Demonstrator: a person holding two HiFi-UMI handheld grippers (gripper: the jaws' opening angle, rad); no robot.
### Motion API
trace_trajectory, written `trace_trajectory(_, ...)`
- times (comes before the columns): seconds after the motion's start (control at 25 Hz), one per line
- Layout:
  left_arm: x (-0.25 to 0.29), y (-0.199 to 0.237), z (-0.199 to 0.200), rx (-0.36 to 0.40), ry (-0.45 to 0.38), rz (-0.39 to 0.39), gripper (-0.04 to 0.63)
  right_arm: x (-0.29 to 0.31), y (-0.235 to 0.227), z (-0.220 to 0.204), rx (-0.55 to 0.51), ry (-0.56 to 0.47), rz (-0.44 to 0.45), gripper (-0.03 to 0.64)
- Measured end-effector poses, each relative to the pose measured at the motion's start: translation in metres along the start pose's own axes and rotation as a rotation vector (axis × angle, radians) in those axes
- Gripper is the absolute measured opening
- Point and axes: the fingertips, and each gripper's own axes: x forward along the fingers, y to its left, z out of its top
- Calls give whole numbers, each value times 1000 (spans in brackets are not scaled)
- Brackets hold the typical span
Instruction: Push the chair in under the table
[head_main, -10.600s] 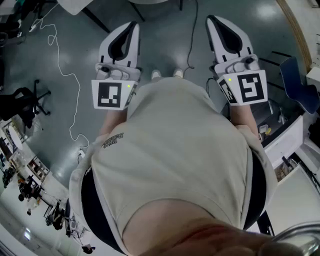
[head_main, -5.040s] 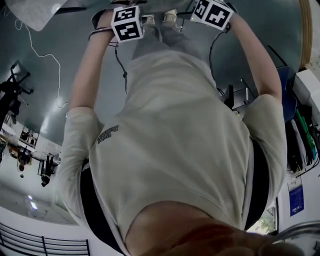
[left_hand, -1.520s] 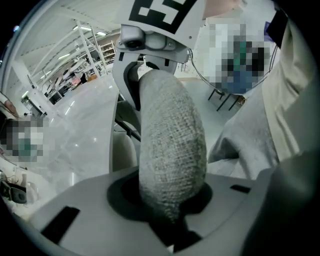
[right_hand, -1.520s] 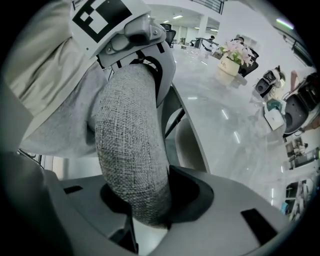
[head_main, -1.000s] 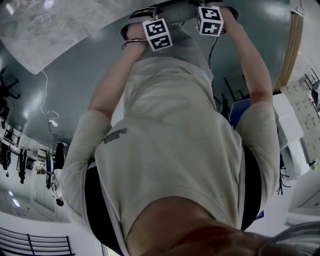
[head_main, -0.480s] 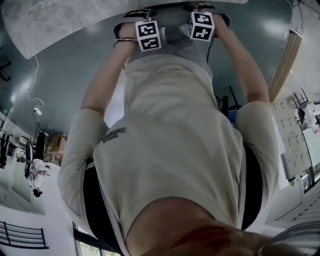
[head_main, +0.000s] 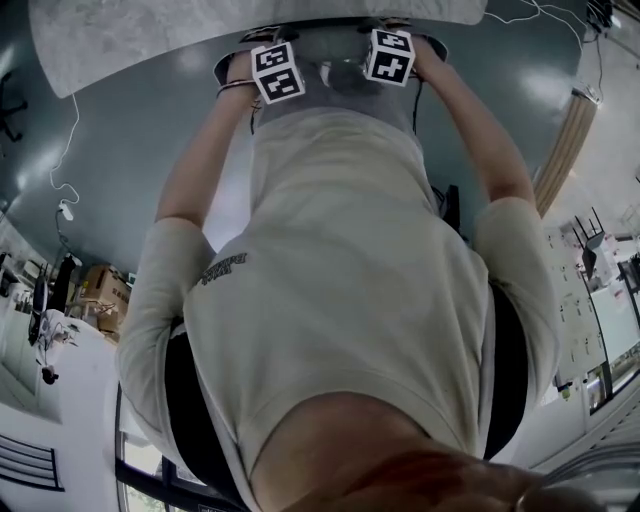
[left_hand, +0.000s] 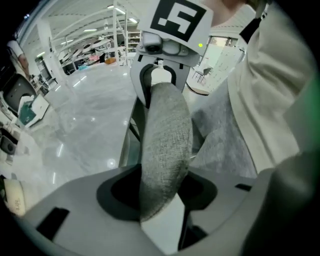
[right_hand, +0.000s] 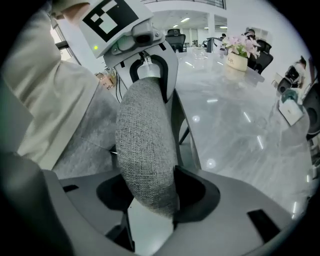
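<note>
at the pale marble table (right_hand: 235, 130), left gripper (left_hand: 161, 195) and right gripper (right_hand: 150, 192) are easing open around the grey fabric chair back (left_hand: 166, 140), seemingly pushed in, only release remaining.

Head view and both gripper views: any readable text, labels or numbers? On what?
Beige T-shirt: small dark print, too blurred to read.
Two white marker cubes: black square patterns only, no words.
White flower pot on the grey marble table: dark mark, too small to read.
Nothing else legible.
</note>
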Motion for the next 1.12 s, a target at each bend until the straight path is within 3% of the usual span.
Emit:
trace_trajectory(0.2, -33, -4, -12, -49, -31, 51, 175, -21, 4, 15, 2, -29, 3, 198)
trace_trajectory(0.4, -91, -10, 33, -236, -246, 86, 163, -73, 12, 18, 91, -122, -18, 180)
trace_trajectory(0.68, -183, 26, 73, -389, -508, 263, 62, -160, -14, 66, 172, -336, -212, 133)
trace_trajectory(0.84, -245, 51, 82, -422, -644, 357, 40, -206, -34, 100, 200, -438, -319, 106)
trace_trajectory(1.0, -294, 71, 90, -421, -737, 438, 33, -251, -49, 125, 256, -514, -415, 100)
trace_trajectory(1.12, -332, 81, 97, -411, -813, 491, 23, -292, -53, 150, 315, -625, -480, 73)
